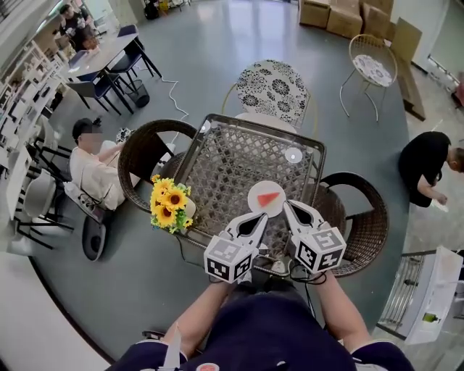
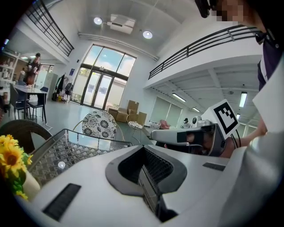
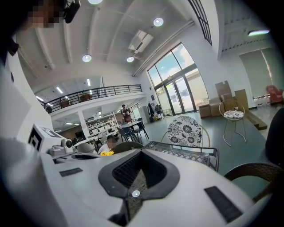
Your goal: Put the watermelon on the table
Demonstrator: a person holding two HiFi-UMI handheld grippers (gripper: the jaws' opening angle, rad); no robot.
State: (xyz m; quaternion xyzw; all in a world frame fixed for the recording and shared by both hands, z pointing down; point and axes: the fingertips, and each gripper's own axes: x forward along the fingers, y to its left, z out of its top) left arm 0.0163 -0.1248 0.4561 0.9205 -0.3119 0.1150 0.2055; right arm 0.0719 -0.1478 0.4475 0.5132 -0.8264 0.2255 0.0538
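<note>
Left gripper [image 1: 259, 217]: I am holding it closed, empty.
Right gripper [image 1: 288, 206]: closed, empty.
Hazard: nudging the plate [image 1: 255, 194] could be tipping the watermelon [image 1: 270, 198] off the desk [image 1: 232, 159].

Readable words or numbers: none in any view.
Left marker cube [image 1: 230, 259], on the left gripper [image 1: 259, 216]: black-and-white square code patterns, with no letters or digits.
Right marker cube [image 1: 319, 250], on the right gripper [image 1: 288, 207]: the same kind of pattern; one face also shows in the left gripper view.
Cardboard boxes [image 1: 346, 16]: any print is too small to read.
White panel [image 1: 435, 293], lower right of the head view: a small green mark, illegible.
</note>
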